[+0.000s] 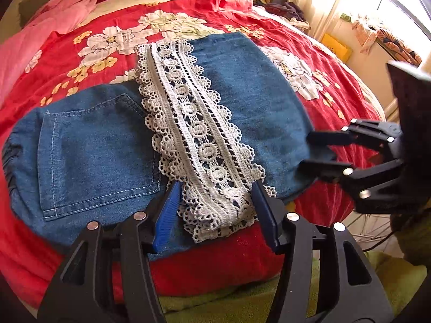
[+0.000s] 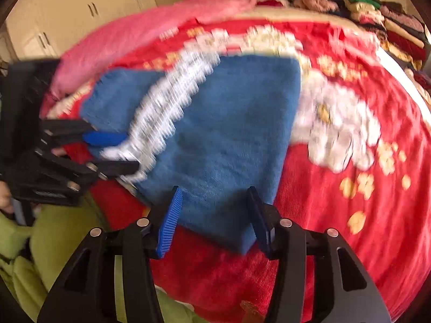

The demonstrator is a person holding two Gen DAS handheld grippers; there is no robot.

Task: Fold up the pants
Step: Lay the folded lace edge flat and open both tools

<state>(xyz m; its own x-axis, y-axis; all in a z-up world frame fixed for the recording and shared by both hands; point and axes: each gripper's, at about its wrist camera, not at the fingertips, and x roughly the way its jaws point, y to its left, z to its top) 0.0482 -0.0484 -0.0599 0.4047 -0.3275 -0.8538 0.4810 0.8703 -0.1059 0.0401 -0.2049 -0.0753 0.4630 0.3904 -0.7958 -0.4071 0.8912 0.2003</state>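
Red floral bedspread (image 1: 242, 13) covers the bed, with 1 pink garment (image 1: 54, 18) lying along its far side and a heap of folded clothes (image 2: 390, 27) at the head. On it lies 1 pair of denim pants (image 1: 256, 102), folded into a flat bundle near the bed's edge, showing 1 back pocket (image 1: 97, 156) and 1 white lace strip (image 1: 196, 134) running across the top. The left gripper (image 1: 215, 210) holds its 2 blue-padded fingers wide, straddling the near end of the lace without pinching it. The right gripper (image 2: 212, 220) also has its 2 fingers spread wide, hovering over the near denim corner; its view is motion-blurred. A green blanket (image 2: 54, 242) shows below the bed edge.
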